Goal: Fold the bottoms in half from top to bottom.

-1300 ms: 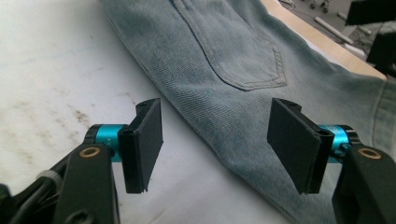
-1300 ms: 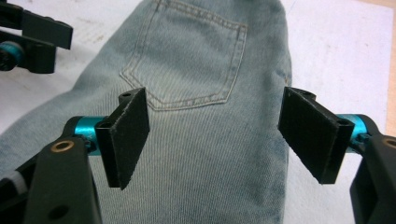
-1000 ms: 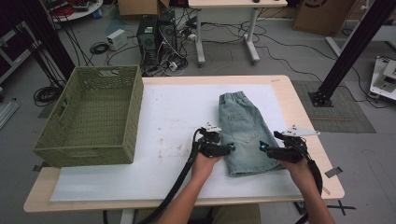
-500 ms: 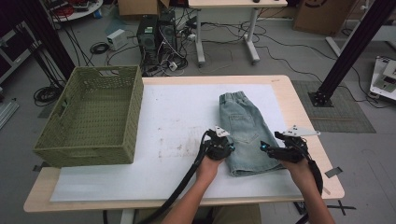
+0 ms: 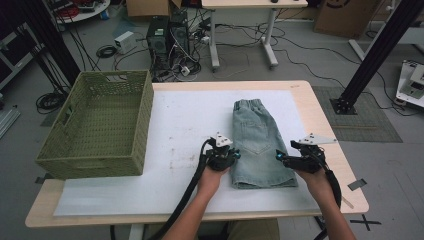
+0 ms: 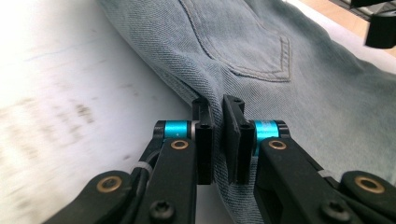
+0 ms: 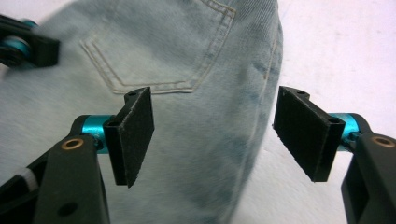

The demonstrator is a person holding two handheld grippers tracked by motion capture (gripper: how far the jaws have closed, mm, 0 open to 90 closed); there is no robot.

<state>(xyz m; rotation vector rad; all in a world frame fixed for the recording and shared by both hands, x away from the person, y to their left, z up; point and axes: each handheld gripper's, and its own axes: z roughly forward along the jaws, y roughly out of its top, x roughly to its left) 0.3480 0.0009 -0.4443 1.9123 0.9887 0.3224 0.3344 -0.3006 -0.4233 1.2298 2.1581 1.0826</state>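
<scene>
One hand-held gripper [image 6: 218,140] pinches the denim shorts' [image 6: 289,93] edge, apparently lifting it.

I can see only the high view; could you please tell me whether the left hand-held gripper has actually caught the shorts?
Observer: Yes. In the left gripper view, the left hand-held gripper has just closed, and its pads pinch a ridge of fabric at the edge of the shorts.
Operator: Thank you. And is the right one gripping too?
Observer: No. In the right gripper view, the right hand-held gripper stands open, its pads straddling the other edge of the shorts without pressing on it.
Operator: Is anything printed or stitched near it?
Observer: A back pocket lies just beyond its pads.
</scene>
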